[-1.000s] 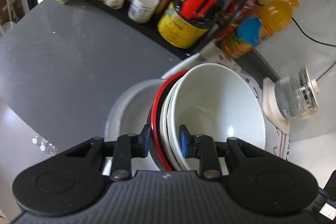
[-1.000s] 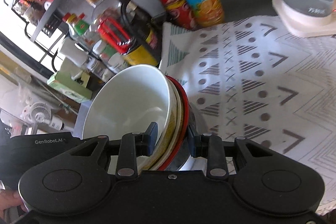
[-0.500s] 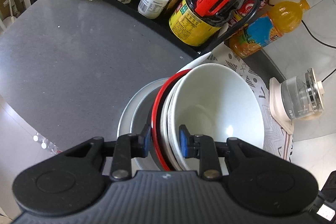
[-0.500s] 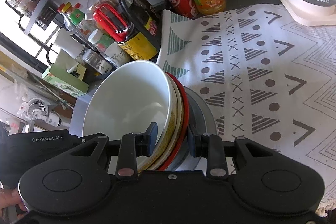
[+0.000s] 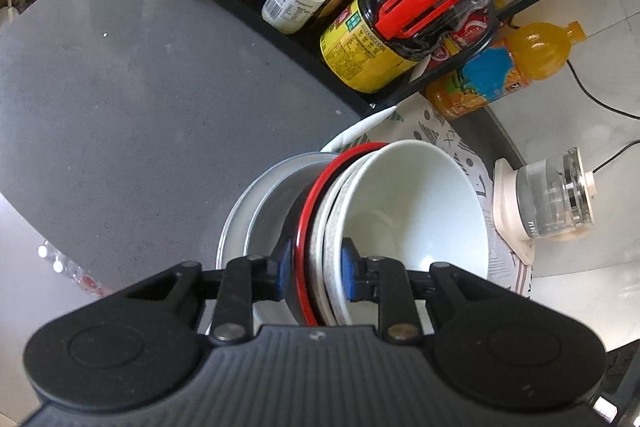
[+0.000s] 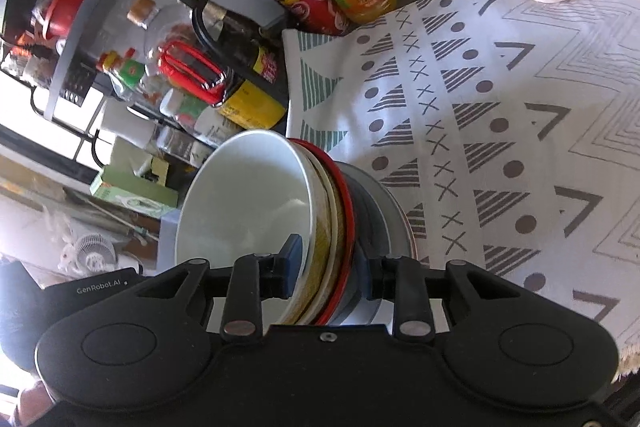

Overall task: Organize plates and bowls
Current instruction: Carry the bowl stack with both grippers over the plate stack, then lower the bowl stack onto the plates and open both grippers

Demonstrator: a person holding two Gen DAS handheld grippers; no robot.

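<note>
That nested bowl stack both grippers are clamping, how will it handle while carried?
The bowl stack is likely heavy: several nested bowls, seemingly ceramic. Glossy rims look slippery; the left gripper and right gripper pinch only the edges, so bowls could slide. The grey plate under it may shift. Probably fragile if dropped.

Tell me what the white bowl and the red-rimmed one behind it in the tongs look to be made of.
White bowl: likely glazed ceramic, judging by its glossy, smooth inside with soft highlights. Red-rimmed bowl: black body with a shiny red edge, looks like lacquer-style plastic or melamine, though this is uncertain. Both left tongs and right tongs clamp the stack's rims.
</note>
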